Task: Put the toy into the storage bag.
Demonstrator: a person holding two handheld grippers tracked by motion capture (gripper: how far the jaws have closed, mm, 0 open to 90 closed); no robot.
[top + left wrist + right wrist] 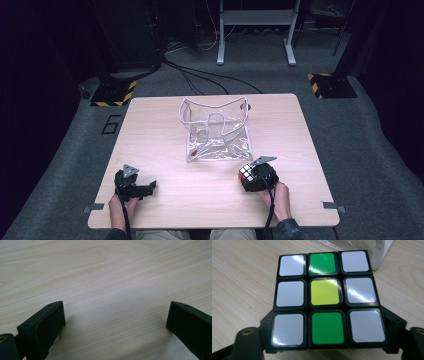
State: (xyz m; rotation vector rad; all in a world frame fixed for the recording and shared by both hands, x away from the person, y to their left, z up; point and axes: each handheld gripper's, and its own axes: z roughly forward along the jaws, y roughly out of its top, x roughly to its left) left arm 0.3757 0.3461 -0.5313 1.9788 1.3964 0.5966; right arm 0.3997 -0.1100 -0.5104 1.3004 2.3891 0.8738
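**Cube gripped, bag next**

Near the table's (pixel 165 200) front edge, right of centre, the right gripper (pixel 254 176) has its jaws clamped on the puzzle cube (pixel 325 300). The left gripper (pixel 136 189) rests with jaws spread, empty, by the front-left corner. Next, probably: lift the cube into the clear bag (pixel 216 131) at the table's middle.

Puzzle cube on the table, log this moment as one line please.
right hand-held gripper: jaws flank puzzle cube | left hand-held gripper: open, on table | clear bag: open, mid-table, beyond cube
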